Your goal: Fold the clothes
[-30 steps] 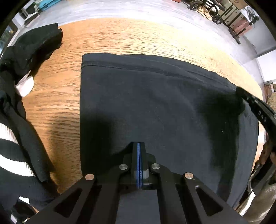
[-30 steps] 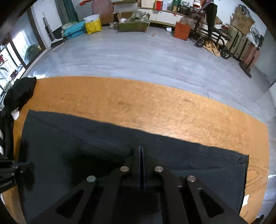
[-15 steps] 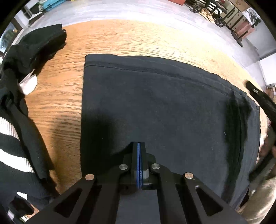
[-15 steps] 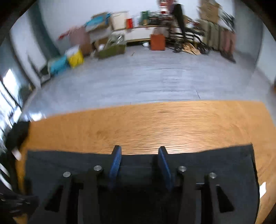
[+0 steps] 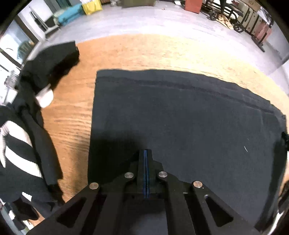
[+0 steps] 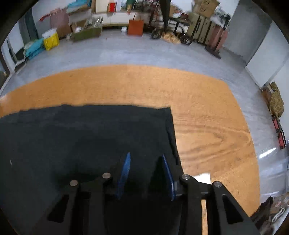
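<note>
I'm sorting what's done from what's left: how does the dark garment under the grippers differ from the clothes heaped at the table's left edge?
The dark garment lies spread flat with straight edges; the heaped clothes are bunched and crumpled. The garment is one plain dark colour; the heap includes a black-and-white striped piece. The left gripper and right gripper are over the garment; the heap is beside them. Both rest on the wooden table.

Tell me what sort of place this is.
Probably a storeroom or workshop used as a workspace: a bare grey concrete floor, stacked cardboard boxes and suitcases along the wall, with an orange wooden table holding a dark folded garment.
</note>
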A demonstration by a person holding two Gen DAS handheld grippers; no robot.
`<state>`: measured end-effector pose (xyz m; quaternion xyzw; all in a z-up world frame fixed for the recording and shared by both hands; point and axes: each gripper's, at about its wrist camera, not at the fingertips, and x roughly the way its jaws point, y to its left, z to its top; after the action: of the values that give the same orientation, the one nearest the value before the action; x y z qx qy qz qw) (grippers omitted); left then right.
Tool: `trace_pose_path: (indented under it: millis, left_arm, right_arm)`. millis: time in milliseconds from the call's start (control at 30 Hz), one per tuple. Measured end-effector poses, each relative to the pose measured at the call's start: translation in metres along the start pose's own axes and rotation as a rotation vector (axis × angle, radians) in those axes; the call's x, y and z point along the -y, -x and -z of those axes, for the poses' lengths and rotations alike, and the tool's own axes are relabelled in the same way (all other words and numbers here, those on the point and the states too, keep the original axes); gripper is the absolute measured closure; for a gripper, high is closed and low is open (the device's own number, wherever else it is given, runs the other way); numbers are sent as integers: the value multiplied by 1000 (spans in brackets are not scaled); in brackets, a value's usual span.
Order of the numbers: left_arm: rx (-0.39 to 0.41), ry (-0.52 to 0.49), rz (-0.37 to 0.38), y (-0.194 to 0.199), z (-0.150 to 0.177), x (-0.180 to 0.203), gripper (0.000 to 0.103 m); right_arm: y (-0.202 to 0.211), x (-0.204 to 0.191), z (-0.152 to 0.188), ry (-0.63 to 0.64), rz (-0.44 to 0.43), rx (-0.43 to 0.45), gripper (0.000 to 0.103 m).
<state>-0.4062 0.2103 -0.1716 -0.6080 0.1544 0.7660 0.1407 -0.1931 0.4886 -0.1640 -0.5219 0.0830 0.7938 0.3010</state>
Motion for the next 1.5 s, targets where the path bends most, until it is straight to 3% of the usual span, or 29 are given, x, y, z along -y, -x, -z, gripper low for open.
trace_pose_path:
  millis: [167, 267, 433, 533, 833, 1300, 1500]
  left_arm:
    - [61, 5, -52, -2, -10, 3, 100]
    - [73, 9, -44, -5, -15, 0, 100]
    - [61, 59, 46, -7, -23, -17, 100]
    - [67, 65, 68, -7, -24, -23, 100]
    - [92, 67, 49, -8, -37, -25, 100]
    - [123, 62, 15, -14, -68, -18, 100]
    - [138, 81, 43, -14, -75, -29, 100]
  right_arm:
    - [-9, -18, -17, 70, 50, 55, 79]
    - [-12, -15, -20, 52, 28, 55, 80]
    - [-30, 6, -32, 9, -24, 39, 80]
    - [-43, 9, -41, 25, -7, 47, 80]
    - [-82, 10, -73, 49, 3, 50, 85]
    - [-90, -10, -92, 61, 47, 81, 89]
    - [-96, -15, -103, 44, 70, 93, 90]
